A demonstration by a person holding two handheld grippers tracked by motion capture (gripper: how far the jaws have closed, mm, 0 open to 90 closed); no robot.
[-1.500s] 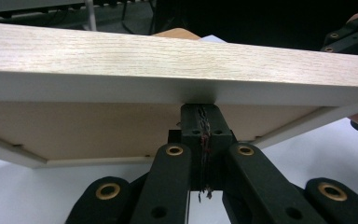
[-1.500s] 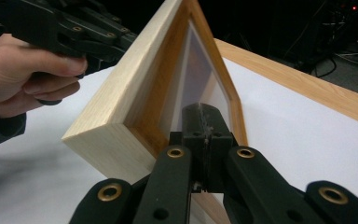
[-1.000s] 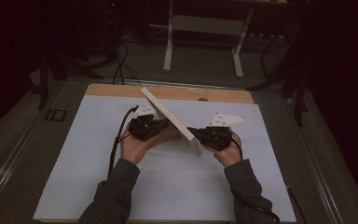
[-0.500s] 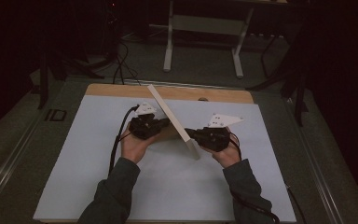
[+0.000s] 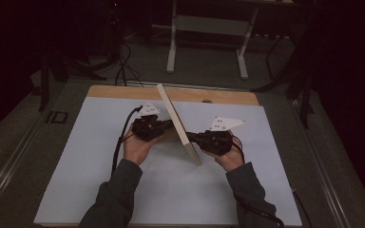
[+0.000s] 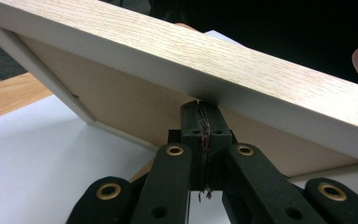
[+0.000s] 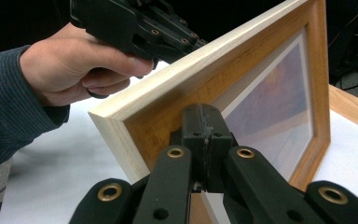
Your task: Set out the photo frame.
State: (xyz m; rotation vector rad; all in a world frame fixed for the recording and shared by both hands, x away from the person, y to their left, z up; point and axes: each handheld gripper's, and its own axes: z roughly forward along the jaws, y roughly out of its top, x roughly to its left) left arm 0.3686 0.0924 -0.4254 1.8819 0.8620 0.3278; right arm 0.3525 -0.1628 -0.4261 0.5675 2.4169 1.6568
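A light wooden picture frame (image 5: 176, 121) stands on one edge on the white mat, tilted, between my two grippers. My left gripper (image 5: 168, 125) is shut, its tips pressed against the frame's brown back (image 6: 135, 107) just under the wood rim (image 6: 214, 60). From the other side my right gripper (image 5: 193, 137) is shut too, its tips resting on the frame's front border (image 7: 158, 121) beside the glass and picture (image 7: 270, 116). Past the frame's top, the right gripper view catches the left gripper (image 7: 135, 28) in the person's hand (image 7: 70, 70).
A white mat (image 5: 76, 166) covers most of the wooden table, whose bare strip (image 5: 123, 91) shows at the far side. A table's metal legs (image 5: 173, 42) and cables (image 5: 123, 61) lie on the dark floor beyond.
The frame has been tipped up steeper between the grippers, its top end swinging right, so it looks more edge-on. Both hands have shifted slightly with it.
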